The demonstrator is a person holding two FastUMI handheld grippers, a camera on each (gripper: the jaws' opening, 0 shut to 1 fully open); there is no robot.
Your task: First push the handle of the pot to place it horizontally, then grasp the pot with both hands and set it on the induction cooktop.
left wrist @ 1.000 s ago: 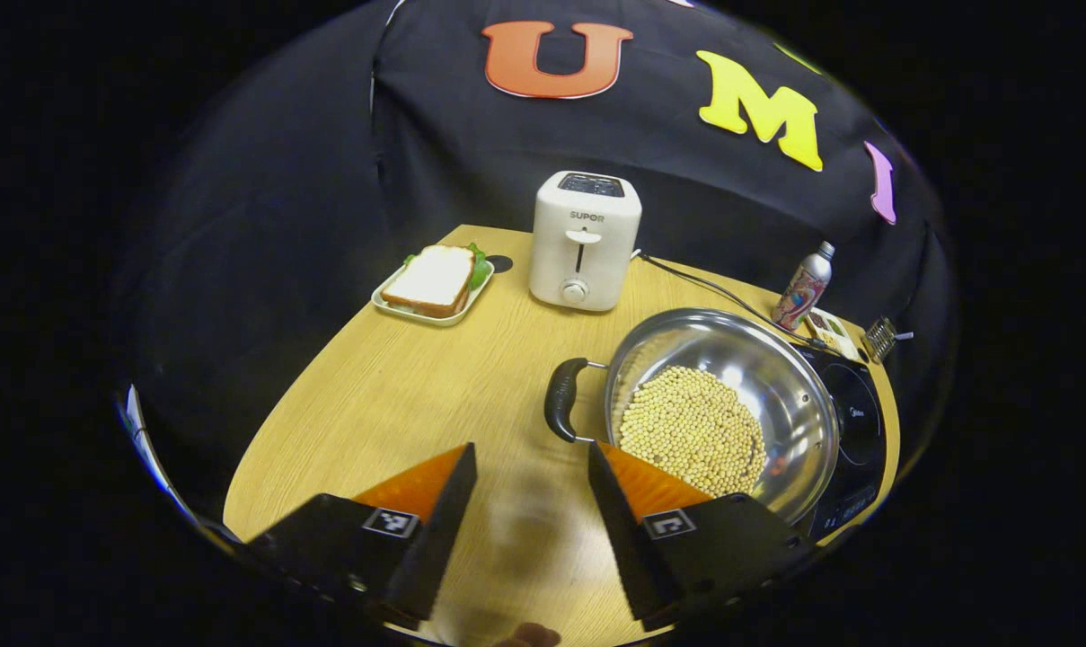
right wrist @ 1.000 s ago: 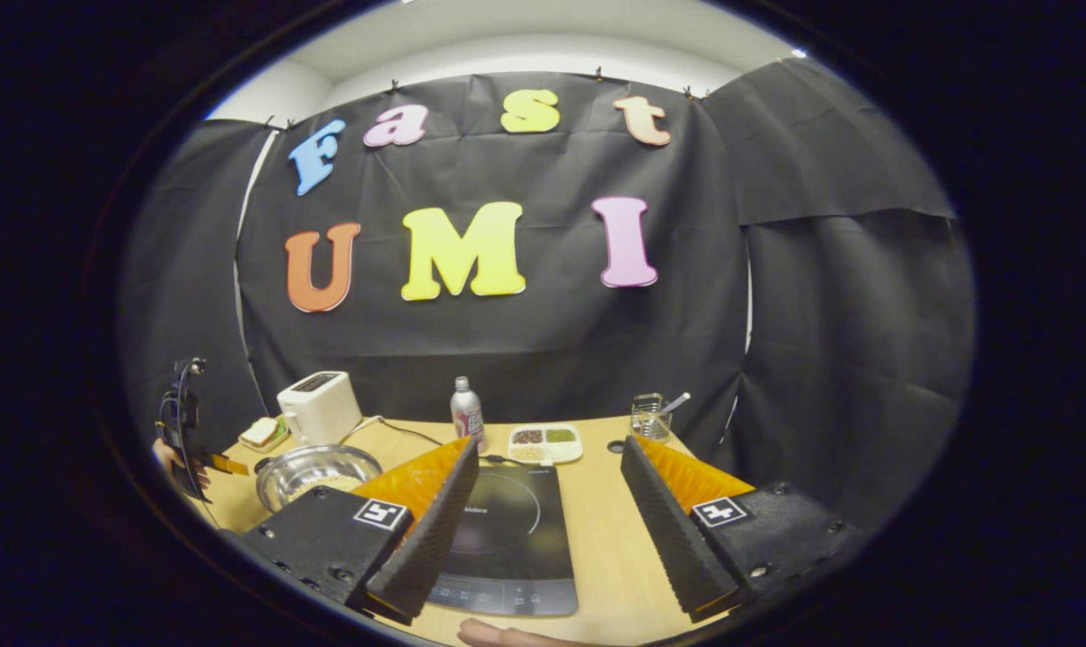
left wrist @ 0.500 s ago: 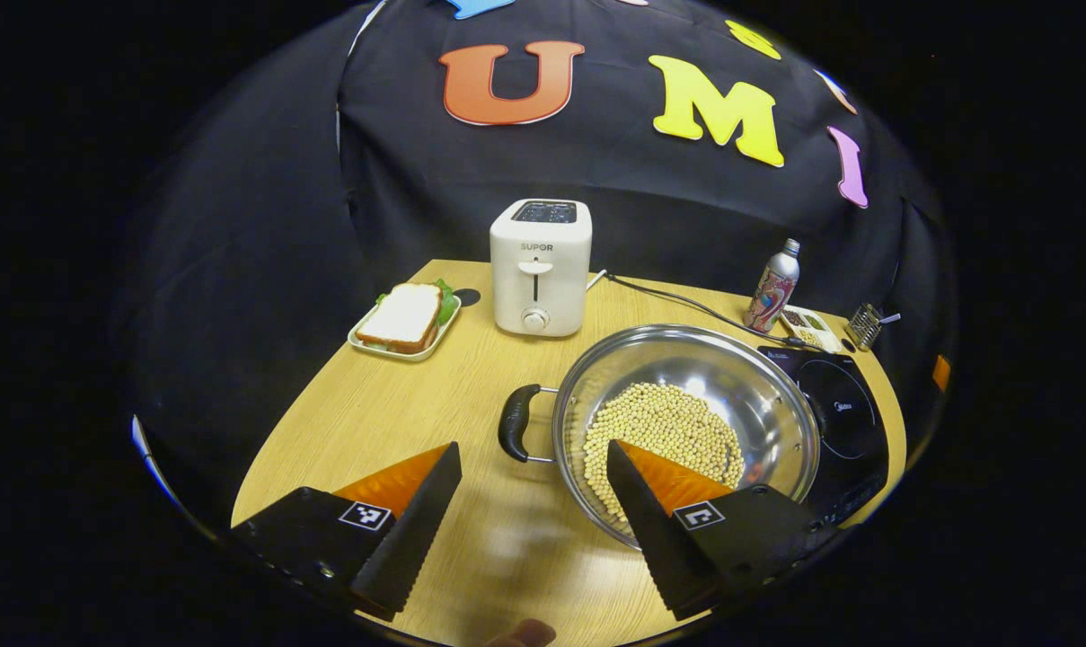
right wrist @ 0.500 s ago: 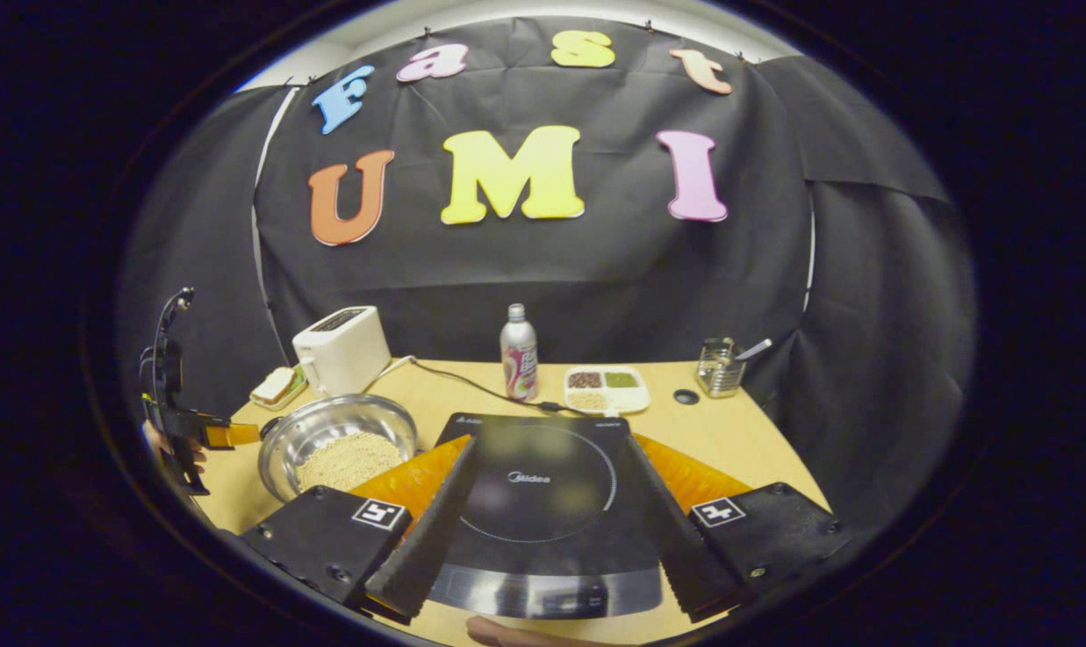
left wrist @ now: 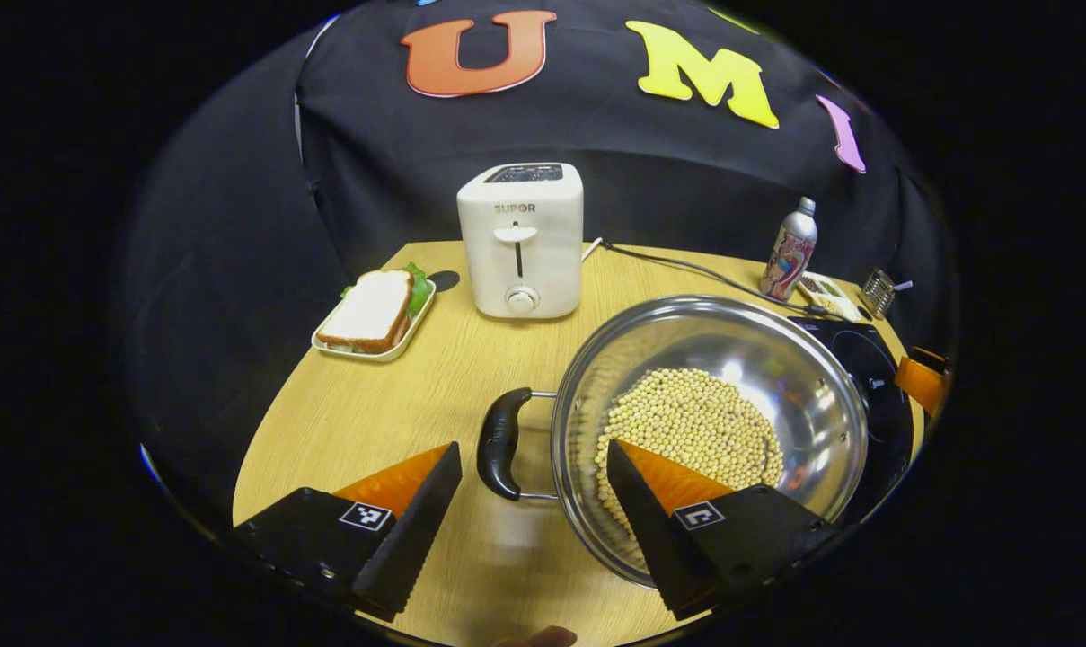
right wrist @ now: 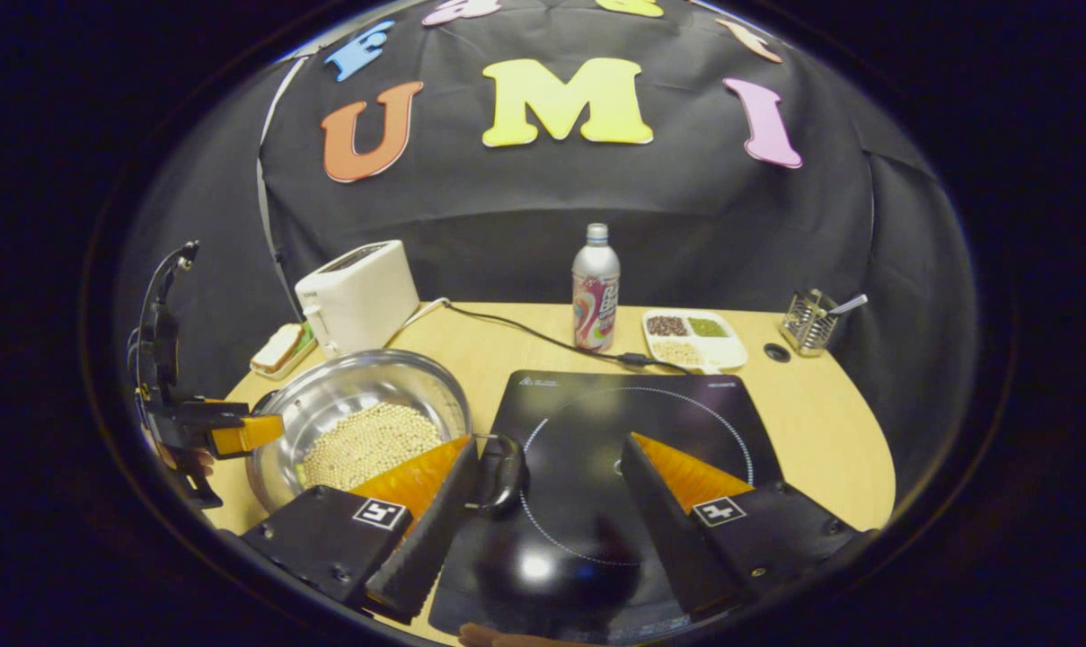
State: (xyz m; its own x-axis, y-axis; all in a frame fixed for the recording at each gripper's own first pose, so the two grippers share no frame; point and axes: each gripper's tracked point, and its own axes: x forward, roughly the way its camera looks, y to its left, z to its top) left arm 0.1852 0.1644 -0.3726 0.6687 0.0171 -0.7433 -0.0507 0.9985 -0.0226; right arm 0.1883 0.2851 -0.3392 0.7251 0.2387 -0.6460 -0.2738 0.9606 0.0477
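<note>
left gripper view
table: light wood top (left wrist: 399,395), curved near-left edge, black cloth wall behind it.
left gripper: (left wrist: 534,463) fingers spread wide, nothing between them but bare wood and the pot's near handle just ahead.
pot: steel pot (left wrist: 803,395) right of centre, pale beans (left wrist: 695,422) heaped in its bottom; its right rim overlaps the cooktop's left edge.
left handle: black loop handle (left wrist: 499,442) on the pot's left side, lying level, just beyond the gap of the fingers, not touched.
cooktop: black induction cooktop (left wrist: 875,359) at far right, partly hidden by the pot.
far things: white toaster (left wrist: 520,238), sandwich on a small tray (left wrist: 374,310) left of it, bottle (left wrist: 791,252) at far right, cord (left wrist: 686,267) running between.
open room: bare wood left of the pot, near the sandwich tray.

right gripper view
right gripper: (right wrist: 549,467) fingers spread wide above the cooktop (right wrist: 668,422); nothing held.
right handle: the pot's other black handle (right wrist: 504,472) just beside the left finger; contact cannot be told.
pot: (right wrist: 327,400) left of the cooktop, on the wood.
left gripper: (right wrist: 237,433) at far left, beside the pot's far rim.
far edge: bottle (right wrist: 595,289), divided dish (right wrist: 693,337), wire holder (right wrist: 807,321), toaster (right wrist: 358,296).
open room: bare wood right of the cooktop.
</note>
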